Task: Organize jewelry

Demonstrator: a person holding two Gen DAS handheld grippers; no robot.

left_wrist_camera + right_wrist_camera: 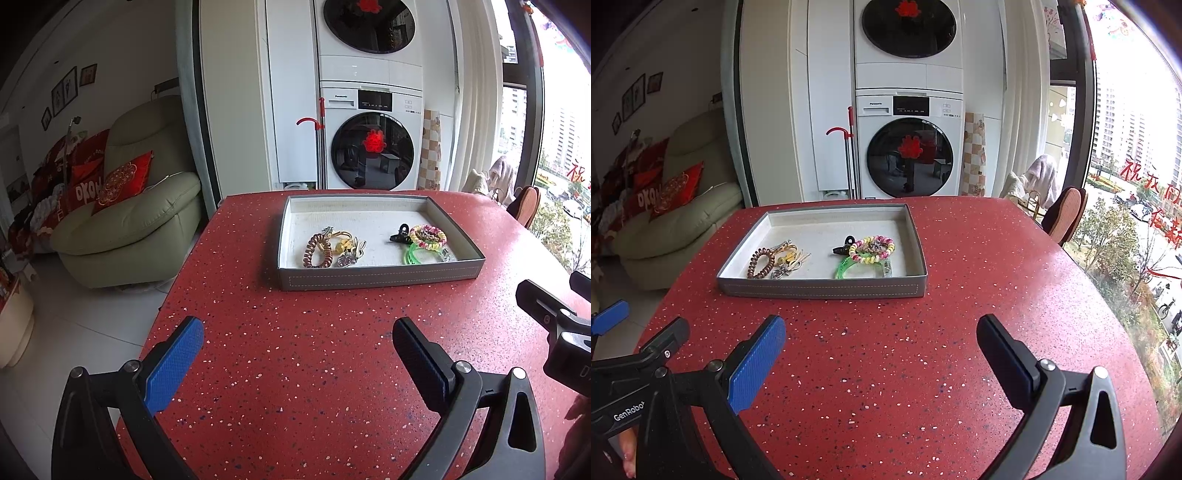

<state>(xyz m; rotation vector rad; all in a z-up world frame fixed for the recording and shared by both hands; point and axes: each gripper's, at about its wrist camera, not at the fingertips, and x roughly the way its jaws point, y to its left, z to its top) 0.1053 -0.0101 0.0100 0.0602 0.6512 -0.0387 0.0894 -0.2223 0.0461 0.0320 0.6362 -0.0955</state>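
A grey tray (380, 278) with a white lining sits on the red speckled table (295, 369). In it lie a brown spiral hair tie (317, 251) with gold and silver trinkets (347, 251) on the left, and a black claw clip (400, 234), a multicoloured beaded bracelet (428, 235) and a green bangle (419, 255) on the right. The tray also shows in the right wrist view (823, 290), with the spiral tie (761, 263) and bracelet (871, 249). My left gripper (297, 336) is open and empty, short of the tray. My right gripper (881, 332) is open and empty, also short of it.
A pale green armchair (140, 221) with red cushions stands left of the table. Stacked white washing machines (369, 140) stand behind it. A chair back (1065, 214) and a large window are at the right. The right gripper's body (561, 325) shows at the left view's right edge.
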